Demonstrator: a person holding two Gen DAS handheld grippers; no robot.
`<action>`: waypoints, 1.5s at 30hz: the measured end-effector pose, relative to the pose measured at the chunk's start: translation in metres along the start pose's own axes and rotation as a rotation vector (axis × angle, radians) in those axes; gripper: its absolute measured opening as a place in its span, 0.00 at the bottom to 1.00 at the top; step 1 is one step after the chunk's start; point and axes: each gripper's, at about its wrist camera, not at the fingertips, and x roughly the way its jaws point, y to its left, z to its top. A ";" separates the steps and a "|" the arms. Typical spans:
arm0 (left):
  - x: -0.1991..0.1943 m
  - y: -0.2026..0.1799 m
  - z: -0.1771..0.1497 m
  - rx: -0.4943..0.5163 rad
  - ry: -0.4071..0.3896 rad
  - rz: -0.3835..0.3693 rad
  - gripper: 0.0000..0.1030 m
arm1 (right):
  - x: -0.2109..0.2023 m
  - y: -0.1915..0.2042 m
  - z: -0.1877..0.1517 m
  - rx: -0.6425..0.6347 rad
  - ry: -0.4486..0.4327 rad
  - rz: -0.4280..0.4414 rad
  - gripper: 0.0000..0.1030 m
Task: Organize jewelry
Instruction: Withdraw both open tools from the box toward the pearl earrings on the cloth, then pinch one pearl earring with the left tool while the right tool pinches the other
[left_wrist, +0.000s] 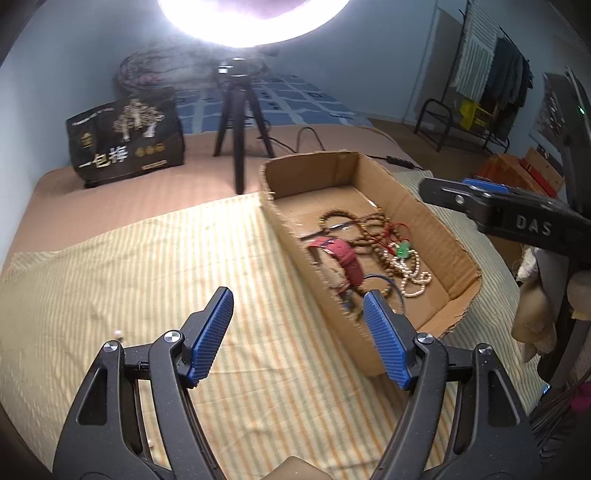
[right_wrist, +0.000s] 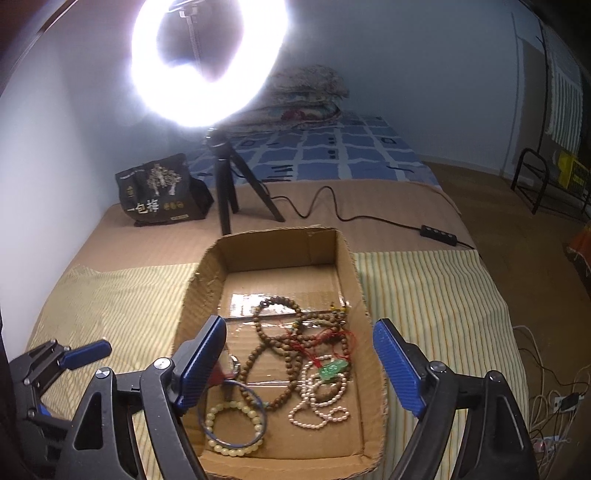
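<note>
Beaded necklaces (right_wrist: 295, 354) in the cardboard box (right_wrist: 354, 266) on the cloth (right_wrist: 436, 295), tripod (right_wrist: 229, 184) behind it.

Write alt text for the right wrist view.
Open right tongs hover over a cardboard box holding tangled jewelry: brown bead strands, a pearl necklace, a green pendant and a pale bead bracelet. The box sits on a striped cloth; a glaring ring light stands behind.

Blinding ring light (right_wrist: 208, 62) blows out white in both views, haze spilling over the tripod (left_wrist: 236, 122) below it. The room behind sits dim and bluish. Fisheye bending curves the edges, corners go black, and the beads (left_wrist: 373, 236) look slightly soft in the left view.
</note>
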 end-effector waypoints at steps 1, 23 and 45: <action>-0.003 0.004 -0.001 -0.006 -0.003 0.004 0.73 | -0.001 0.003 0.000 -0.003 -0.003 0.005 0.81; -0.059 0.097 -0.053 -0.174 -0.032 0.159 0.73 | -0.011 0.083 0.003 -0.079 -0.059 0.204 0.81; -0.081 0.108 -0.131 -0.393 -0.054 0.232 0.48 | 0.048 0.201 -0.021 -0.317 0.076 0.445 0.60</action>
